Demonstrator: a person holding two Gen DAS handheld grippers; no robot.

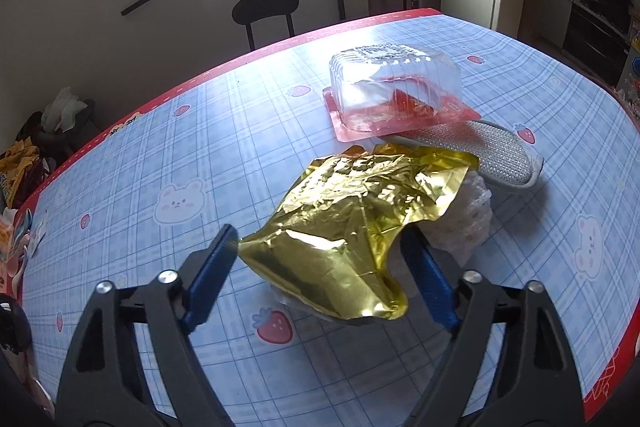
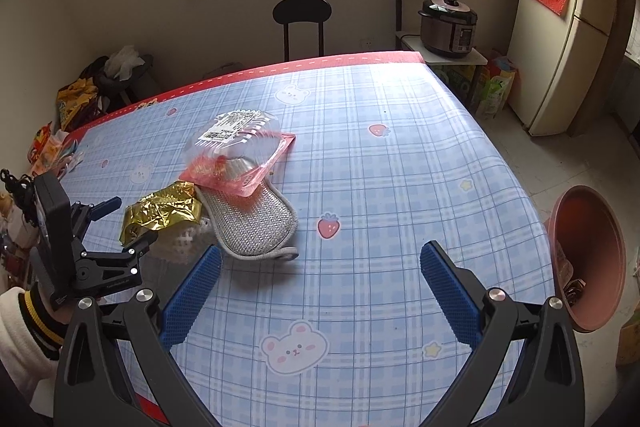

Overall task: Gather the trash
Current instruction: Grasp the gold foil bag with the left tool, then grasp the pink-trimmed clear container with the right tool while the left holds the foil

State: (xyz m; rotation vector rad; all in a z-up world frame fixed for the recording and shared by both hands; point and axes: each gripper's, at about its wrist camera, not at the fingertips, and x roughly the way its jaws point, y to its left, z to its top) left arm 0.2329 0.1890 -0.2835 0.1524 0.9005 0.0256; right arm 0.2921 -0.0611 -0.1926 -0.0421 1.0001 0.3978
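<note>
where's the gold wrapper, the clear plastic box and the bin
gold wrapper [image 1: 340,223]: left wrist view, crinkled middle.
clear plastic box [image 1: 394,83]: left wrist view, front wall.
bin [image 2: 596,239]: right wrist view, inner wall.

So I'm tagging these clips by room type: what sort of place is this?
Most likely a home dining corner beside a kitchen: a table under a cartoon-print plaid cloth, a fridge against the wall, and a pressure cooker on a low stand. A dark chair sits at the far side.
</note>
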